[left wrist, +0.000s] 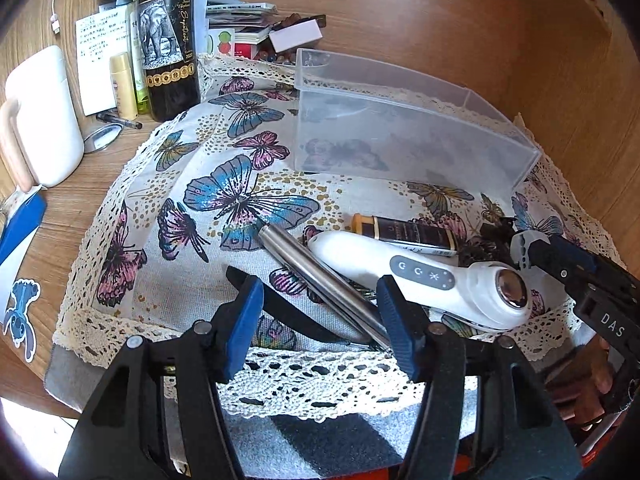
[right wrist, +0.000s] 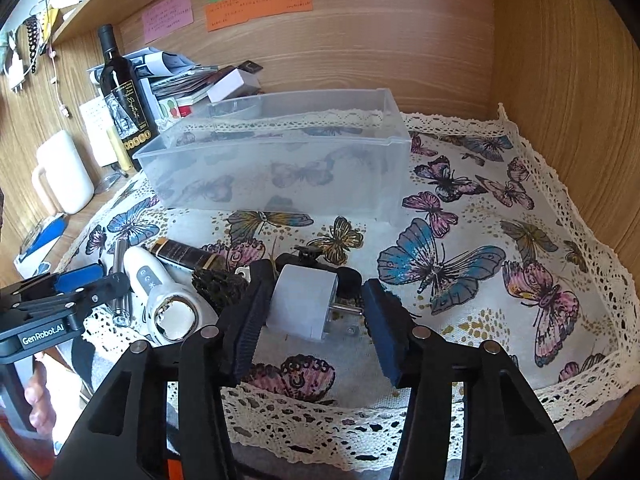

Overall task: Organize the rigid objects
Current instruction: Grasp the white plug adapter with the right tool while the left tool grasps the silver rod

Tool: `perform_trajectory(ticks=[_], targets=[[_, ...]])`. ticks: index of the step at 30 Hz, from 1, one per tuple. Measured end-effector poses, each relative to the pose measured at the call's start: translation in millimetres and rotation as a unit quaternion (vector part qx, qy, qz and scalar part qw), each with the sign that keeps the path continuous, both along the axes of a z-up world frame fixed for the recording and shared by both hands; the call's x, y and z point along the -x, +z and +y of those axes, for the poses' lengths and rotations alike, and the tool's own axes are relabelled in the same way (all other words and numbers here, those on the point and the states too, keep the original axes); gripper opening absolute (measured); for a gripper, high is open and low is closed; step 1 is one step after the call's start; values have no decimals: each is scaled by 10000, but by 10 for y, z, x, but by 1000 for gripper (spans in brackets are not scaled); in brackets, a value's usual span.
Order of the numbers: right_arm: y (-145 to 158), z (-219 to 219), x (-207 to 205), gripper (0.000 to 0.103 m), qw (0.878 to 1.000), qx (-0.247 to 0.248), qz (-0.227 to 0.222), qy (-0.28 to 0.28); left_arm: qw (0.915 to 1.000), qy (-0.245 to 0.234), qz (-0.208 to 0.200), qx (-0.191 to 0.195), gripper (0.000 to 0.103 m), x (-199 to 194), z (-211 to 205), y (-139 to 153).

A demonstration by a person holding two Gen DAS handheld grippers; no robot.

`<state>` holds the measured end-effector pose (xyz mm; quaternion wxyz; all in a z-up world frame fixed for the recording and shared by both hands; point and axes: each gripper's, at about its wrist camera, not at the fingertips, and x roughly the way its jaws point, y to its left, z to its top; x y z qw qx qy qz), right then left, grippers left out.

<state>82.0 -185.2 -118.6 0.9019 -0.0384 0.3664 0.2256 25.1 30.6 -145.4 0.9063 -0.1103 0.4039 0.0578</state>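
Observation:
A clear plastic bin (left wrist: 400,128) (right wrist: 280,160) stands empty on the butterfly cloth (left wrist: 168,184). In front of it lie a steel cylinder (left wrist: 320,276), a white handheld device (left wrist: 432,280) (right wrist: 160,296), a dark tube with a gold cap (left wrist: 404,232) (right wrist: 188,256) and a black spiky clip (right wrist: 220,284). My left gripper (left wrist: 320,316) is open, its fingers astride the steel cylinder. My right gripper (right wrist: 312,316) is open around a white plug adapter (right wrist: 300,304) that rests on the cloth; it also shows in the left wrist view (left wrist: 536,252).
A wine bottle (left wrist: 168,36), a white mug (left wrist: 40,120), small bottles and stacked papers and boxes (left wrist: 248,20) crowd the desk at the back left. Wooden walls (right wrist: 560,80) close the back and right. Open cloth lies to the right (right wrist: 500,240).

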Motion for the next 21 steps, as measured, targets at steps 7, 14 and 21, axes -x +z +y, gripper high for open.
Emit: perform_trajectory(ticks=[7,14,21], targets=[[-75,-15,-52,45,9998,47,163,-104,9991,290,44,-318,59,94,169,14],[-93,-27,-73,45,9998,-48,132,-135,9980,351,151,-499,59,152,236,-41],[-60,-34,-41,30,9998,-66,-74,-189,9983,265,13,-522,15,148,209,-24]])
